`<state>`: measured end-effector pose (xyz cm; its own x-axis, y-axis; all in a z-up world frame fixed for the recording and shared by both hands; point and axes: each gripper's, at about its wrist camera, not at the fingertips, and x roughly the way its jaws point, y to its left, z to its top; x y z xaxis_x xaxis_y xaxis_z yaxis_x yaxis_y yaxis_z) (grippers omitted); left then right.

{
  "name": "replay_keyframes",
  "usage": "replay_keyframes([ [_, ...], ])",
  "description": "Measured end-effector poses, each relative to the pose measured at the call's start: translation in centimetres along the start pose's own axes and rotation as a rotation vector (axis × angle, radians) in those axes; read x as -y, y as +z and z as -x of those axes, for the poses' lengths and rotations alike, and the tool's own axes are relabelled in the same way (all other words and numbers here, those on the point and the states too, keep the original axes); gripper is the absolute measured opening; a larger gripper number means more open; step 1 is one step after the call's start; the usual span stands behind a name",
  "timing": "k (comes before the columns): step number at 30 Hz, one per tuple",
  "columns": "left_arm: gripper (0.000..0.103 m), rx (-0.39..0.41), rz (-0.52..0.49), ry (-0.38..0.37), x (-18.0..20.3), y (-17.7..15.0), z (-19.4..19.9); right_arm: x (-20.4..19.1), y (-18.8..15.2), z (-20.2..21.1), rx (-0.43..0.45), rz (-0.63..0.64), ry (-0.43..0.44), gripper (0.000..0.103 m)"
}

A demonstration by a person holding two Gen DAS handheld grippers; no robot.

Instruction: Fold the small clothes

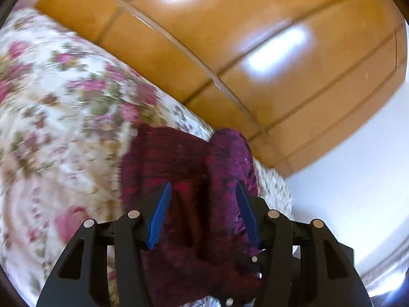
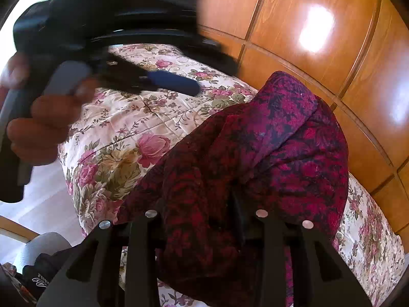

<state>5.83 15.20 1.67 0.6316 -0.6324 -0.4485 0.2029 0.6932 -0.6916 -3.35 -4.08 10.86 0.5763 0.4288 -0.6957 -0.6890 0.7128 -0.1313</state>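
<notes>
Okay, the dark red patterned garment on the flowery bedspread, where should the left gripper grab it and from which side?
Judging from both views, grip the raised fold of the garment, coming from above. It stands up off the bedspread as a ridge the jaws can straddle. The left gripper already has open jaws over that cloth.

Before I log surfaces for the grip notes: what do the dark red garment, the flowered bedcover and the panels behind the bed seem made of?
Garment: soft woven or knitted fabric, matte, magenta-and-black pattern, draping in folds.
Bedcover: quilted cloth, probably cotton-like; stitch lines cross the printed roses.
Panels: wood or wood veneer, glossy varnish; grain lines and bright window reflections show.
</notes>
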Motion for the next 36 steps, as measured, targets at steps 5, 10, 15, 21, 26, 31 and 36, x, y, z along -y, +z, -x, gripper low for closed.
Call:
replay_keyframes([
  [5, 0.039, -0.130, -0.065, -0.007, 2.1, 0.6, -4.9, 0.6, 0.2, 0.7, 0.040, -0.017, 0.019, 0.050],
  [10, 0.016, -0.151, -0.115, 0.054, 3.5, 1.1, -6.3, 3.1, -0.2, 2.7, 0.085, -0.072, 0.155, 0.070],
  [15, 0.016, -0.134, -0.150, 0.084, 3.5, 1.6, -4.5, 9.4, -1.7, 6.8, 0.138, -0.269, 0.451, 0.078],
  [21, 0.016, -0.103, -0.114, 0.143, 1.4, 1.0, -2.1, 14.5, -3.8, 5.6, 0.104, -0.381, 0.290, 0.063],
  [26, 0.016, -0.096, -0.087, 0.261, -1.1, -0.5, -1.4, 11.7, -3.0, 1.4, 0.051, -0.311, 0.186, 0.061],
  [31, 0.018, -0.062, -0.038, 0.315, -3.2, -1.9, -1.2, 6.2, -3.4, -0.2, 0.067, -0.128, 0.026, 0.071],
  [36, 0.020, -0.043, -0.141, 0.373, -0.7, -2.0, -1.4, 10.2, -3.0, 1.3, 0.023, -0.222, 0.219, 0.071],
])
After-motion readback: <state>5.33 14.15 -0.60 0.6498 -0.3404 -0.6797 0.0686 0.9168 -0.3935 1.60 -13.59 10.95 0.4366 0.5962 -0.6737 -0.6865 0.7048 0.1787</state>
